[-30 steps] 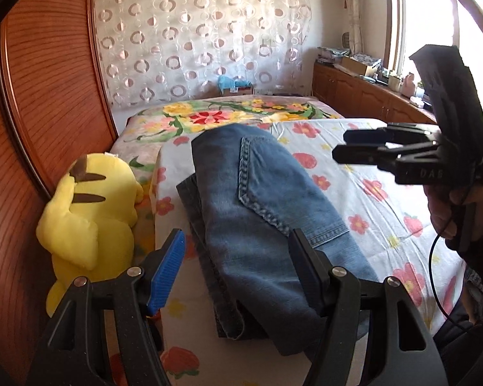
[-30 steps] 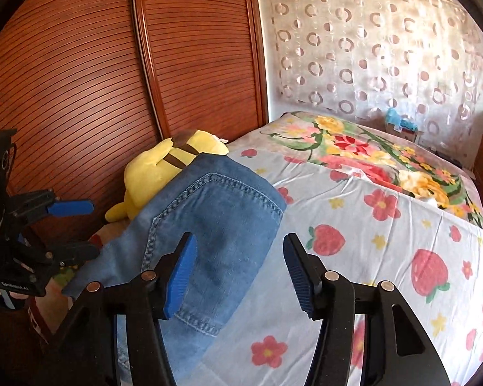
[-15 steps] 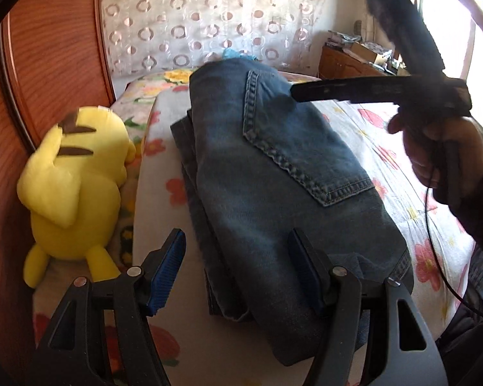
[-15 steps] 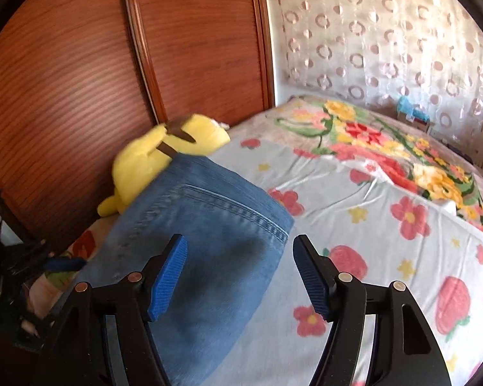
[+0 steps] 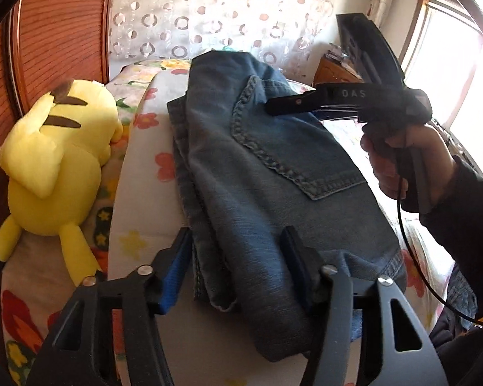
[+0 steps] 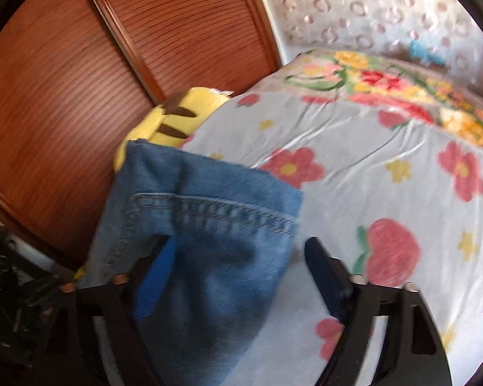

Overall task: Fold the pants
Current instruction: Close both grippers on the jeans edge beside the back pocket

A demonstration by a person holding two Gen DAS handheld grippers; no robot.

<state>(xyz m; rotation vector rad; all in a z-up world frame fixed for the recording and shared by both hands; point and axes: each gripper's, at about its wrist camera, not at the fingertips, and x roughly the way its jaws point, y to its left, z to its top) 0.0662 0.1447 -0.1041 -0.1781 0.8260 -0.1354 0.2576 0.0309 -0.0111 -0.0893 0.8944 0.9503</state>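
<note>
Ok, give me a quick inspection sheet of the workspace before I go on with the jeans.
Surface: bed with flowered sheet, mostly smooth.
Job's things: folded jeans lying on the sheet, back pocket up.
Clutter: yellow plush toy beside the jeans, against the wooden panel.
Grippers: left gripper low over the near end of the jeans, its jaws just been closing, pads not pressing the cloth; right gripper open over the far end, its view blurred.
Cables: black cable hanging from the right gripper's handle.
Surroundings: wooden panel, patterned curtain, window.
</note>
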